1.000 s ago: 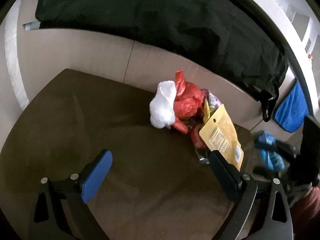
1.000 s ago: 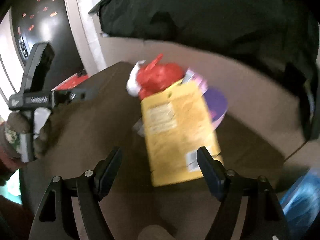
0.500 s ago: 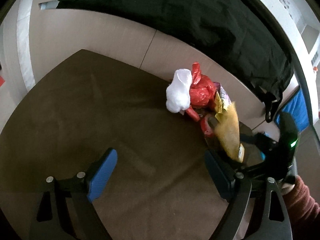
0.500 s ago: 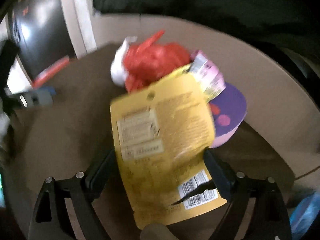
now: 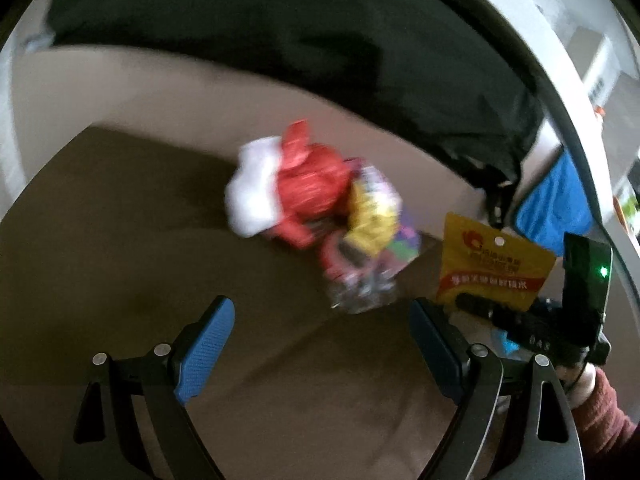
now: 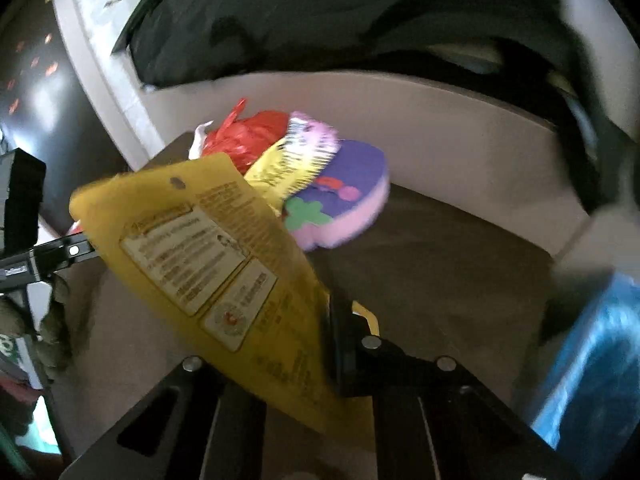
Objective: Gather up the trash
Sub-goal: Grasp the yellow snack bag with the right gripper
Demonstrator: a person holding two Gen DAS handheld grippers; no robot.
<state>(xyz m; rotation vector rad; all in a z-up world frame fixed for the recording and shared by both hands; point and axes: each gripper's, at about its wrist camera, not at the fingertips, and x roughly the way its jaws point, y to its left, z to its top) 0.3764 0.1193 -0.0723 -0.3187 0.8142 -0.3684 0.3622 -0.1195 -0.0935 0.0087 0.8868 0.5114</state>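
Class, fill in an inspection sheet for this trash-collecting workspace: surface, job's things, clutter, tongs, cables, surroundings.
Surface: brown table top, bare in front of the left tongs.
Job's things: yellow packet lifted off the pile; red bag, white wad, purple foam piece and wrappers heaped together.
Clutter: blue item at the right edge, blurred.
Tongs: left tongs open, empty; right tongs shut on the packet.
Cables: nothing seen.
Surroundings: black cloth behind the table.

Yellow pouch (image 6: pixel 208 264) lifted, tilted; trash pile (image 5: pixel 320 216) on table.
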